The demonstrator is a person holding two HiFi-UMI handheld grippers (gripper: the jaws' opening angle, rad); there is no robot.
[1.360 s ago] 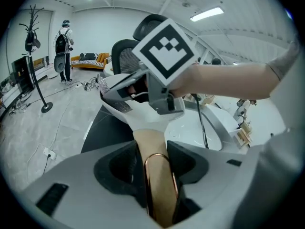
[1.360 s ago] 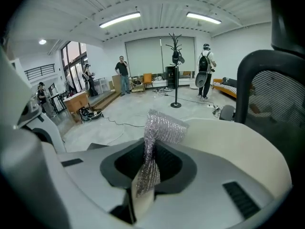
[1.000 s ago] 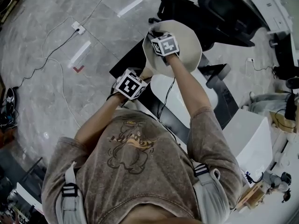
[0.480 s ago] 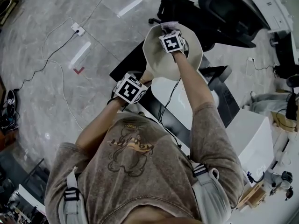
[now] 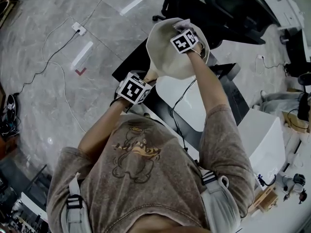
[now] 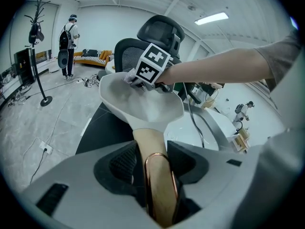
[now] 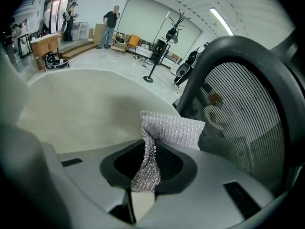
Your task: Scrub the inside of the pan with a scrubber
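Observation:
I hold a cream pan (image 5: 167, 52) tilted in the air. Its tan, copper-edged handle (image 6: 155, 175) runs between the jaws of my left gripper (image 6: 151, 168), which is shut on it. The bowl (image 6: 143, 101) rises ahead in the left gripper view. My right gripper (image 5: 187, 35) reaches into the pan at its far right rim. It is shut on a silvery mesh scrubber (image 7: 159, 137), whose free end sticks out against the pan's inside (image 7: 76, 109) close to the rim. In the head view the scrubber (image 5: 183, 24) peeks out past the marker cube.
A black mesh office chair (image 7: 243, 109) stands just beyond the pan's rim, also in the head view (image 5: 233, 8). Below lie a black table (image 5: 141, 57) and white curved desk parts (image 5: 182, 98). Cables (image 5: 53, 67) trail over the grey floor. People (image 6: 69, 44) stand far off.
My right gripper has slid with the scrubber across the pan's inside, from near its middle towards the far right rim. The pan and my left gripper have stayed nearly still.

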